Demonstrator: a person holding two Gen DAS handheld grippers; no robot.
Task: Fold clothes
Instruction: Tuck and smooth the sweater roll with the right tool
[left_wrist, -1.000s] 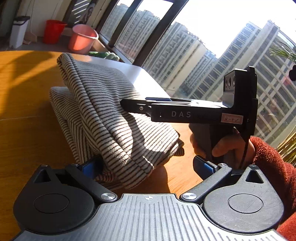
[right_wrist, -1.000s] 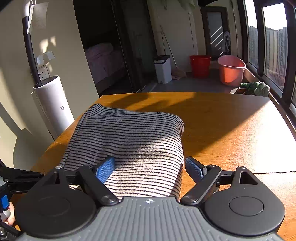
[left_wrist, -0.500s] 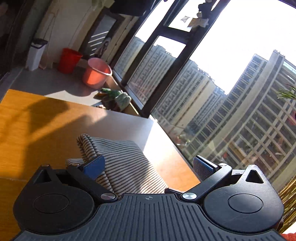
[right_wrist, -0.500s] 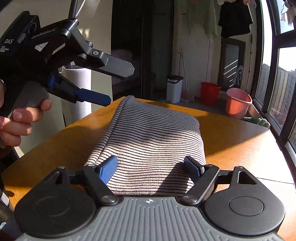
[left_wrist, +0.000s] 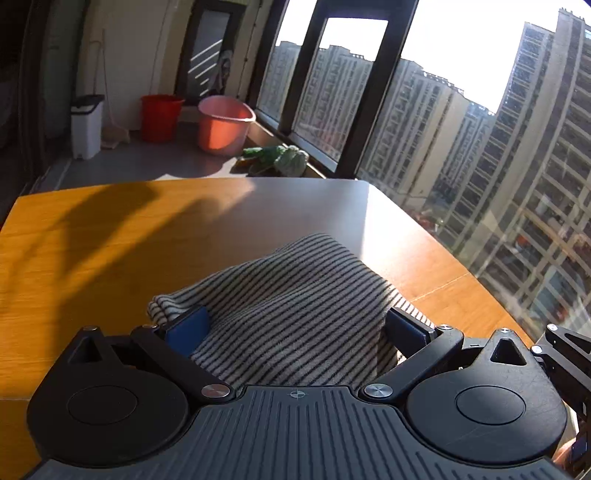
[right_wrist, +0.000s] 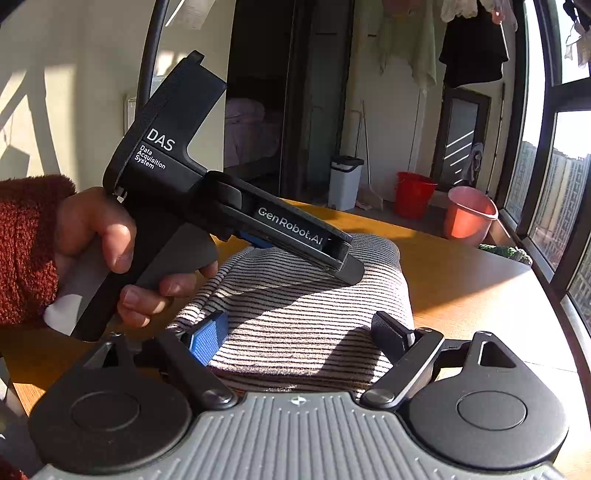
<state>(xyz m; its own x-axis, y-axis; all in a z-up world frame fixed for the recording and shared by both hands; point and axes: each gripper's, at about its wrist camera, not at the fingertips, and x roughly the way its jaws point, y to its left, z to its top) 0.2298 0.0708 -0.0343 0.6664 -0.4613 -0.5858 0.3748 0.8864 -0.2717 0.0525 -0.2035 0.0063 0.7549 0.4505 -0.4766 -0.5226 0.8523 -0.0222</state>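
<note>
A folded black-and-white striped garment (left_wrist: 295, 291) lies on the wooden table (left_wrist: 92, 258). It also shows in the right wrist view (right_wrist: 306, 317). My left gripper (left_wrist: 295, 326) is open, with the fabric bulging between its blue pads (left_wrist: 186, 328). In the right wrist view the left gripper (right_wrist: 314, 251) rests on top of the garment, held by a hand in a red sleeve. My right gripper (right_wrist: 299, 334) is open, its fingers straddling the garment's near end.
The table's right edge (left_wrist: 443, 251) runs along a tall window. Beyond the far edge stand a pink basin (left_wrist: 223, 125), a red bucket (left_wrist: 160, 116) and a white bin (left_wrist: 86, 123) on the floor. A green cloth (left_wrist: 277, 158) lies by the window.
My left gripper has swung over and come down onto the garment from the left side. The right gripper has stayed open at the garment's near end, lifting slightly.
</note>
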